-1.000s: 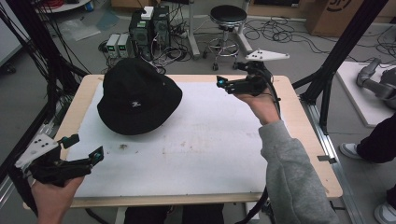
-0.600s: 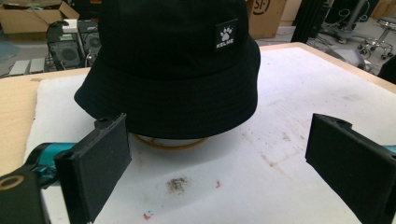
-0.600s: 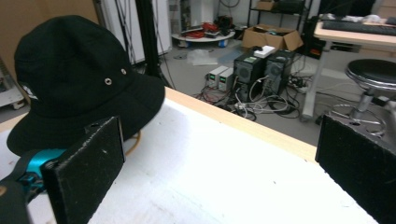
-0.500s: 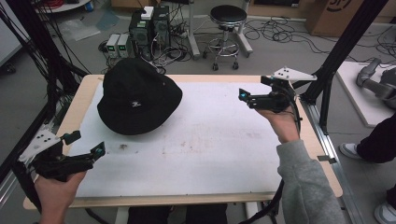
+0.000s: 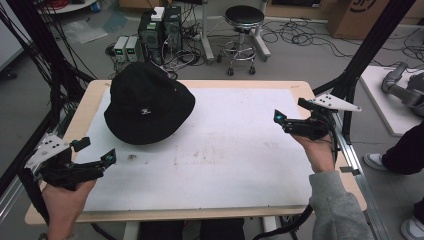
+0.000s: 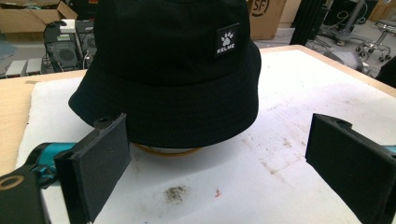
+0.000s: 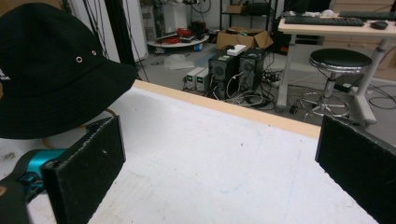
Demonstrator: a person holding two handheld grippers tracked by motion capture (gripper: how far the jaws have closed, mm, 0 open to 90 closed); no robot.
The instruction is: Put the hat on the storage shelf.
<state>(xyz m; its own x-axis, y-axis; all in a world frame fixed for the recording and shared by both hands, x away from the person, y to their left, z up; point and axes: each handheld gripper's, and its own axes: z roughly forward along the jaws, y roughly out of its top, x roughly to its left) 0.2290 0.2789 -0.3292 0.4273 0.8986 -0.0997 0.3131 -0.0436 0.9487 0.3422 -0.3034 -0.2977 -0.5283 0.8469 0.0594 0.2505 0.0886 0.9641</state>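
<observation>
On the white-topped bench [image 5: 240,165] a black bucket hat [image 5: 147,102] is sitting; the left hand-held gripper [image 5: 95,152] and right hand-held gripper [image 5: 287,112] are both hovering released, well apart from it.

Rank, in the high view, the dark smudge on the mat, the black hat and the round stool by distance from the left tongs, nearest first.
From the left tongs:
1. Dark smudge, on the mat just right of the tips.
2. Black hat, on the table's far left part.
3. Round stool, on the floor beyond the table's far edge.
</observation>
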